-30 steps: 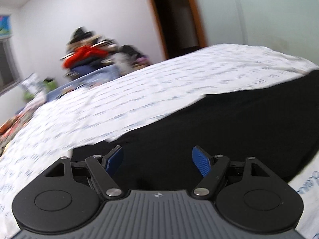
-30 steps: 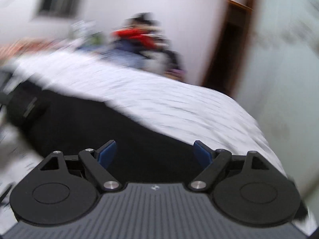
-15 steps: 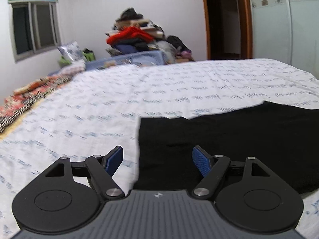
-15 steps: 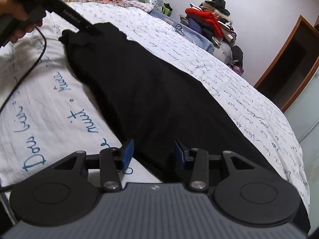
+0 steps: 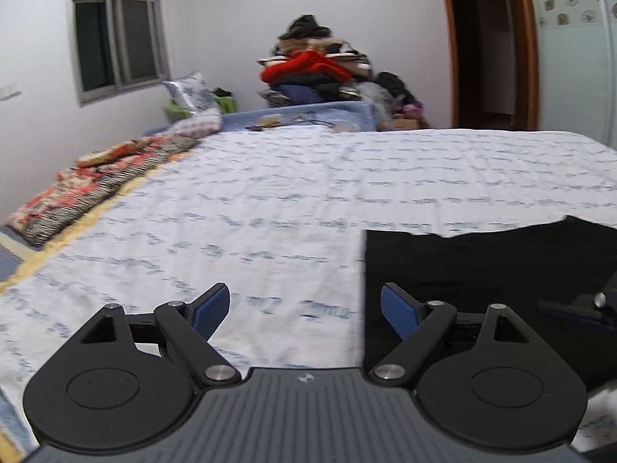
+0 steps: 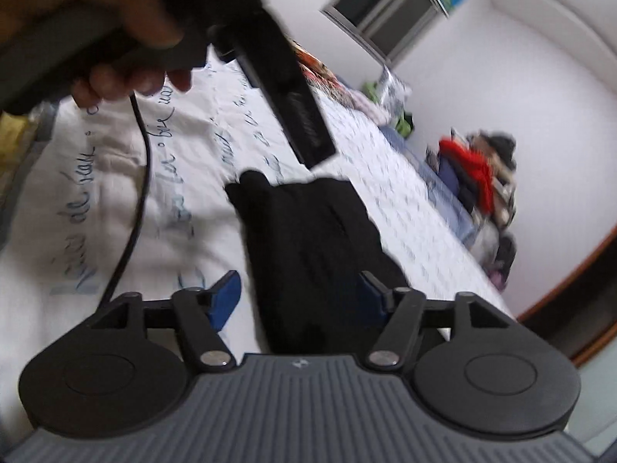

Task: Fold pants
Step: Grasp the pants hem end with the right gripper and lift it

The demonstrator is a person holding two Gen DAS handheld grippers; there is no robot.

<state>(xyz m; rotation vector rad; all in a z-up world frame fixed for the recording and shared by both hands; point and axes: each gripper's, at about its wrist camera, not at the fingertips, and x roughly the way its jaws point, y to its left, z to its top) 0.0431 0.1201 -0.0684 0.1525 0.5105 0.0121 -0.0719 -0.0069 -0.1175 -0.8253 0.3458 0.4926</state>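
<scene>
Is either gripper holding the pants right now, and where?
Neither. The left gripper and right gripper are both open; the pants lie loose on the bed.

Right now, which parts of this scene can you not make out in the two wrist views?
- Left wrist view: the black pants run off the right edge, so their full length is cut off; the left gripper body hides their near edge.
- Right wrist view: motion blur smears the pants, so folds are unreadable; the right gripper covers their near end.
- The bedsheet writing is too blurred to read.
</scene>
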